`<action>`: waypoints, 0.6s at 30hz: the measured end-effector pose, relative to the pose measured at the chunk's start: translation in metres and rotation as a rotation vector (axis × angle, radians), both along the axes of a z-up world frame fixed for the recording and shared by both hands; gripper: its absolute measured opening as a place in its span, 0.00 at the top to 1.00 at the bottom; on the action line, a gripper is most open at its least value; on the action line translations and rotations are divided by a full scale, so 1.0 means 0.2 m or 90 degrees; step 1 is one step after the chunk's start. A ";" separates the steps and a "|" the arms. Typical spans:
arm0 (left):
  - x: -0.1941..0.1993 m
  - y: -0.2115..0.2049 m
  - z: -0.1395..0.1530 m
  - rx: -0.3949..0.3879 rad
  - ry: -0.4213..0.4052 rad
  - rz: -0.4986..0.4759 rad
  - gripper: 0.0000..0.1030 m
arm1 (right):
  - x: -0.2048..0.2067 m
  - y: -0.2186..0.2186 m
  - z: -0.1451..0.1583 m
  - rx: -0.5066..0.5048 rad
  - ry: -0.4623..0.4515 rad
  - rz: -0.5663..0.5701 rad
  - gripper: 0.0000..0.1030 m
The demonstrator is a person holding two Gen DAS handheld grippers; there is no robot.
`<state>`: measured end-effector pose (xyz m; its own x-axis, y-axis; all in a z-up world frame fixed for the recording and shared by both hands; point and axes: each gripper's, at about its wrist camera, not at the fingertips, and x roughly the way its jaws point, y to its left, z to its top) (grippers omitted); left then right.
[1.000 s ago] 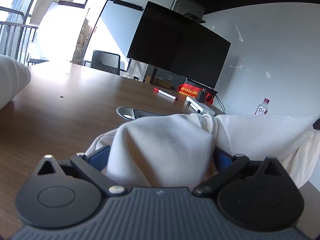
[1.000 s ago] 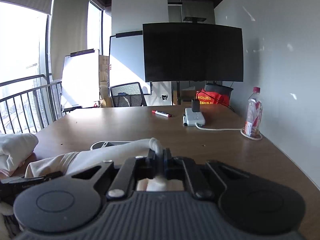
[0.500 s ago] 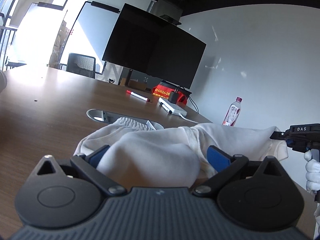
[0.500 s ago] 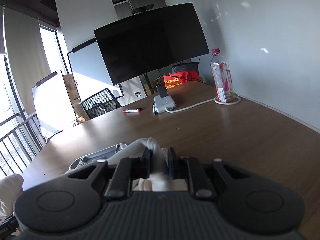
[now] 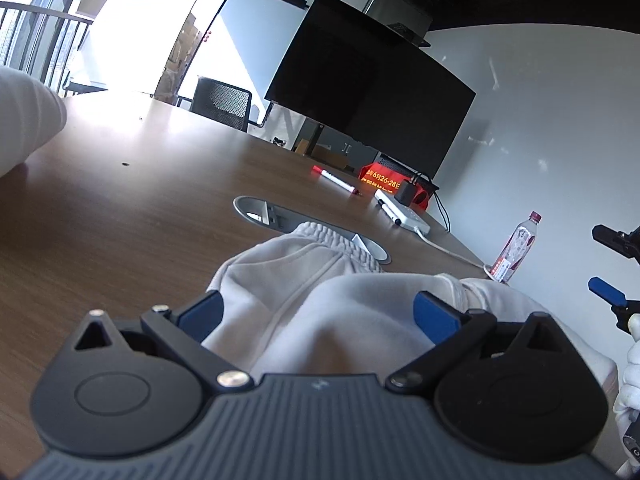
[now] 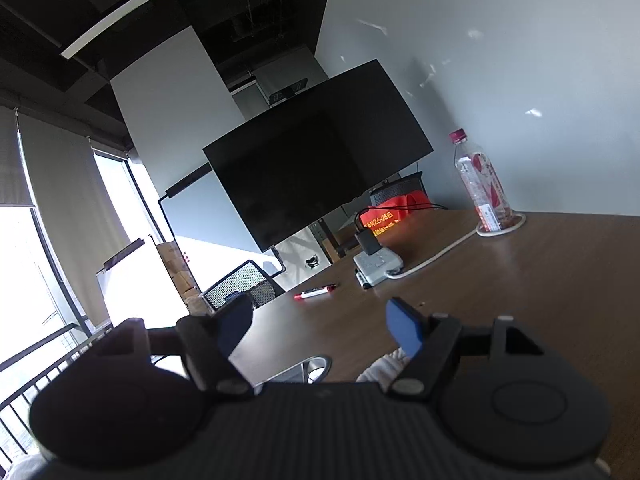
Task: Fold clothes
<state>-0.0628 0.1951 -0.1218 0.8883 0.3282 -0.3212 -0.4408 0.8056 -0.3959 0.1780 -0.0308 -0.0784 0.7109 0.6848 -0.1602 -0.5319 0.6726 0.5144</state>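
Cream garment (image 5: 320,304) lies bunched on the table (image 5: 120,216), its long axis running from the ribbed hem by the cable port (image 5: 280,216) toward the right. Left gripper (image 5: 320,312) stands wide, cloth bulging between its pads; grip unclear. Right gripper (image 6: 320,326) is opening, nothing between its fingers. Beyond: marker (image 5: 335,181), bottle (image 6: 482,184), dark screen (image 6: 316,152).

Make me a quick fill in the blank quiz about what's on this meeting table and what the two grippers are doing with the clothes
1. The left gripper has the cream ____ bunched between its blue pads.
2. The right gripper has ____ between its opening jaws.
3. The water bottle has a ____ cap.
4. The marker lying on the wooden table has a ____ cap.

Missing words: garment; nothing; pink; red
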 end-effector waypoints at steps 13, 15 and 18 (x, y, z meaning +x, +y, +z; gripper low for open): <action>-0.02 0.06 -0.02 -0.022 -0.011 0.019 0.01 | -0.08 0.53 -0.33 -0.229 0.056 0.189 0.25; -0.03 0.09 -0.02 -0.046 -0.014 0.034 0.01 | -0.11 0.58 -0.36 -0.260 0.050 0.195 0.31; -0.05 0.14 -0.04 -0.088 -0.017 0.049 0.01 | -0.09 0.64 -0.41 -0.287 0.039 0.194 0.35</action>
